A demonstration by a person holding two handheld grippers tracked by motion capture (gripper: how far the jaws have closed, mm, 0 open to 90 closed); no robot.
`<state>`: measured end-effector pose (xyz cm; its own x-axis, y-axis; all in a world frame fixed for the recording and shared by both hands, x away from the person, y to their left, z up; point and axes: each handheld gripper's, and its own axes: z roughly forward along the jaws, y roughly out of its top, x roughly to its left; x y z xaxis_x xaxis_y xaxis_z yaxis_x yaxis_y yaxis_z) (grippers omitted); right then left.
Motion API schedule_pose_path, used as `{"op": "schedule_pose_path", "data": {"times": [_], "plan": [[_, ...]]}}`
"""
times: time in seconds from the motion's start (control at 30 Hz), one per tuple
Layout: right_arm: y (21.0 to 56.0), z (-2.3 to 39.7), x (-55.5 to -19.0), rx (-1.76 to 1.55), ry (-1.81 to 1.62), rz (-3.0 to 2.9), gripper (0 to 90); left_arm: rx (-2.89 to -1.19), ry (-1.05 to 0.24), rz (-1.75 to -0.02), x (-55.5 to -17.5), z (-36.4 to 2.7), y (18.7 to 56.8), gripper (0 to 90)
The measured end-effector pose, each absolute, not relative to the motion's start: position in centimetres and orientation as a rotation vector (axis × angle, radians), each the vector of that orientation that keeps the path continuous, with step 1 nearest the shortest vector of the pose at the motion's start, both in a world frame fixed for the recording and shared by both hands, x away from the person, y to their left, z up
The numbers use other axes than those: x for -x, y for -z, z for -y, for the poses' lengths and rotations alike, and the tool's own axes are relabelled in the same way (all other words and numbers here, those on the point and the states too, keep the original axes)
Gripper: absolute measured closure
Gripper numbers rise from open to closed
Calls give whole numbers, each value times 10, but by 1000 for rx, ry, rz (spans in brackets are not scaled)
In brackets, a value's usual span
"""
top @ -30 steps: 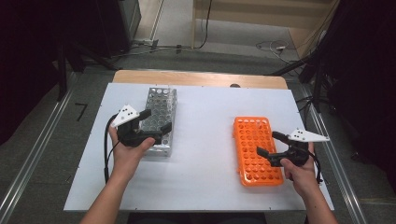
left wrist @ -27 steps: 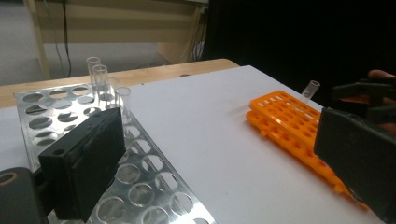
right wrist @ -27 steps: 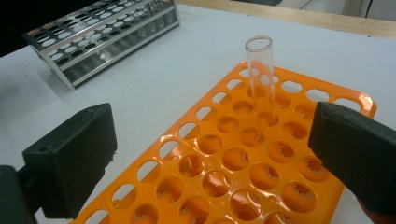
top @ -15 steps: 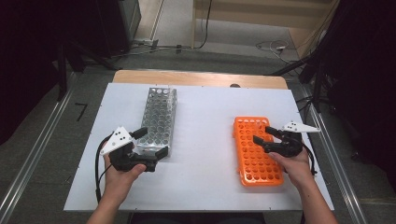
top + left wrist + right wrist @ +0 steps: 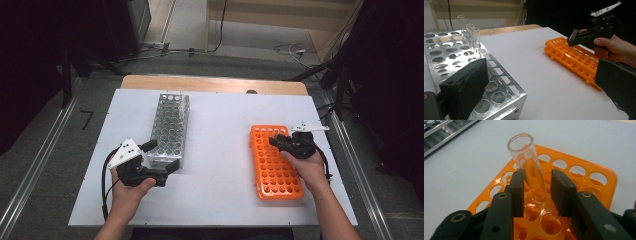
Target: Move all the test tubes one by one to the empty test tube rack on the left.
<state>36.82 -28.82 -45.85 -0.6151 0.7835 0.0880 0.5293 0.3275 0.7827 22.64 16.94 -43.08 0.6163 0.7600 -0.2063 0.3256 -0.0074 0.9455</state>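
A clear glass test tube (image 5: 529, 162) stands tilted in a hole at the far end of the orange rack (image 5: 586, 172). My right gripper (image 5: 536, 192) has its jaws on either side of the tube; they have just been closing. One pad touches the glass and a narrow gap shows at the other. The left gripper view shows the tube (image 5: 573, 33) sticking up from that gripper (image 5: 571, 41). My left gripper (image 5: 161, 156) is open wide at the near end of the metal rack (image 5: 170, 125), one jaw over its holes, nothing held. Several tubes (image 5: 467, 32) stand at that rack's far end.
Both racks lie on a white tabletop (image 5: 220, 130), the orange rack (image 5: 275, 165) on the right and the metal rack on the left. A wooden strip (image 5: 215, 84) runs along the table's far edge. Cables trail from both grippers.
My left hand has drawn back to the near end of the metal rack. My right gripper has moved to the far end of the orange rack and its jaws have narrowed around the tube.
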Motion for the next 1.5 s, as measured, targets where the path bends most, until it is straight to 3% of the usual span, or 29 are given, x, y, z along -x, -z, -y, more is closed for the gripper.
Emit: {"op": "schedule_pose_path", "data": {"times": [0.27,0.93,1.17,1.5], "plan": [[459,284,-369,-1192,-1095,-2274,735,-1608,-428,-926,-229,-165,432,0],[427,294,-344,-1155,-1315,-2146,741,-1625,-419,-892,-229,-154,427,0],[419,273,-323,-1059,-1359,-2220,741,-1631,-414,-862,-228,-143,423,2],[417,230,-296,-918,-1416,-2339,741,-1639,-378,-809,-227,-125,418,79]]}}
